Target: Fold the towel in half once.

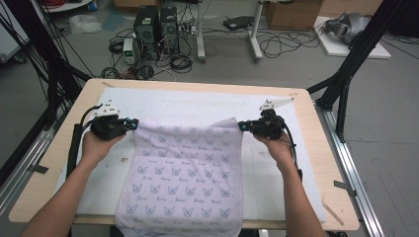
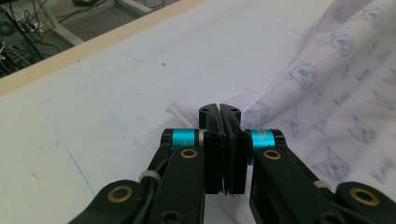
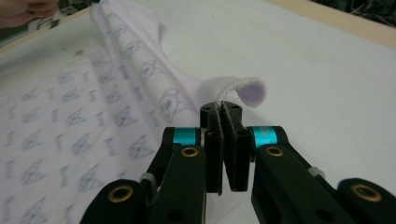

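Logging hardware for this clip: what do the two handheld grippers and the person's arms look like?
Both the left gripper and right gripper are black, with two flat black jaws, cyan bands behind them and brass-coloured pivot rivets. Each carries a pale three-cornered plate on top and trails a black cable. The forearms are bare, with no sleeves or gloves in sight.

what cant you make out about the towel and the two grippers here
- Towel, high view: its near end hangs past the table edge and is cut off by the frame bottom.
- Left gripper, left gripper view: the pinched corner lies between shut jaws, so how much cloth is caught is hidden.
- Right gripper, right gripper view: the same.
- Towel print, right gripper view: blurred, its lettering unreadable.
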Tool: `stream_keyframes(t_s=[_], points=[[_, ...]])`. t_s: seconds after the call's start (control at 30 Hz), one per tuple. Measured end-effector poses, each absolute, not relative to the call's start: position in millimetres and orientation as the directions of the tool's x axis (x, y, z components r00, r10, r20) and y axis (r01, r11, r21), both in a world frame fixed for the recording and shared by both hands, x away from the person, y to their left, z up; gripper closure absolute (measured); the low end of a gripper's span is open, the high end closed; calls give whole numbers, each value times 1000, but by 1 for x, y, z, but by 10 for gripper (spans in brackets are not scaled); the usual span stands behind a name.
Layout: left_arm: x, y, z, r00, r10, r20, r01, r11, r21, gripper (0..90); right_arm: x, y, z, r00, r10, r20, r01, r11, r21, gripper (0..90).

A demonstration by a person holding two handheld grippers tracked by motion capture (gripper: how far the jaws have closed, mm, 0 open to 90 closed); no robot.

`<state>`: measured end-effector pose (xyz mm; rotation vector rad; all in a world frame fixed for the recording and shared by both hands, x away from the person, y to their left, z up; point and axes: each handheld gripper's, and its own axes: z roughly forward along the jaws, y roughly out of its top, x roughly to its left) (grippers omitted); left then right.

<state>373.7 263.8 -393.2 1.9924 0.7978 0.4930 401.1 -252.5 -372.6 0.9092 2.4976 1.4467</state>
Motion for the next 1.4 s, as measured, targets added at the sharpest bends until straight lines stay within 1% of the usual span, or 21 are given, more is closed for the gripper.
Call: stream_keyframes(t_s=[0.13, 0.2, 0.23, 0.27, 0.33, 0.4, 0.43, 0.47, 0.53, 0.6, 0.67, 0.77, 0.83, 0.87, 0.9, 0.93, 1.0, 1.03, 1.1, 1.2, 1.4], points=[[342, 271, -406, 738, 675, 16, 327, -378, 866, 876, 376, -256, -386, -823, 526, 217, 454, 377, 808, 877], [332, 272, -413, 753, 658, 7, 333, -390, 858, 857, 362, -256, -395, -833, 505, 224, 453, 393, 800, 868], [328, 272, -416, 761, 649, 5, 337, -402, 851, 827, 359, -255, -399, -839, 495, 226, 455, 409, 791, 838], [326, 273, -419, 765, 644, -2, 348, -411, 843, 787, 354, -255, -402, -844, 495, 206, 438, 417, 796, 805], [325, 274, -419, 765, 644, -4, 363, -425, 829, 695, 350, -258, -403, -832, 518, 197, 442, 406, 800, 724], [328, 275, -415, 762, 648, -11, 366, -416, 833, 641, 350, -261, -401, -829, 526, 190, 432, 388, 814, 683], [331, 274, -413, 760, 650, -12, 367, -414, 833, 632, 352, -260, -399, -827, 531, 184, 428, 384, 818, 653], [335, 273, -411, 760, 650, -20, 372, -409, 833, 620, 354, -259, -398, -825, 538, 175, 427, 389, 816, 616], [345, 268, -409, 752, 657, -47, 391, -387, 835, 578, 360, -254, -397, -821, 545, 171, 434, 400, 807, 589], [356, 263, -410, 750, 659, -67, 405, -376, 834, 558, 367, -249, -398, -819, 551, 157, 436, 420, 796, 542], [365, 259, -413, 739, 670, -73, 426, -380, 821, 549, 375, -244, -405, -811, 562, 160, 445, 417, 793, 516], [378, 253, -422, 724, 684, -84, 461, -390, 797, 524, 383, -238, -416, -802, 566, 193, 482, 422, 768, 492], [385, 249, -430, 714, 694, -96, 488, -394, 779, 516, 388, -233, -425, -797, 558, 229, 513, 428, 744, 493], [387, 248, -433, 719, 686, -111, 500, -400, 768, 532, 390, -229, -429, -799, 553, 236, 519, 438, 734, 511], [388, 248, -437, 739, 662, -128, 504, -416, 757, 615, 391, -226, -432, -803, 541, 249, 525, 444, 726, 565], [388, 248, -438, 750, 650, -125, 500, -432, 750, 708, 392, -223, -434, -813, 524, 255, 520, 455, 723, 635], [388, 248, -438, 764, 632, -133, 492, -436, 754, 840, 391, -218, -434, -839, 496, 225, 487, 497, 718, 798], [387, 248, -437, 767, 629, -126, 482, -436, 760, 862, 390, -217, -432, -845, 490, 217, 476, 501, 723, 820], [386, 250, -433, 765, 633, -118, 472, -427, 771, 872, 389, -216, -429, -849, 488, 202, 461, 497, 735, 842], [382, 255, -425, 754, 648, -108, 455, -397, 797, 874, 386, -220, -422, -844, 501, 193, 456, 480, 749, 843], [367, 260, -406, 762, 643, -78, 394, -364, 844, 873, 375, -227, -405, -854, 493, 165, 413, 449, 792, 848]])
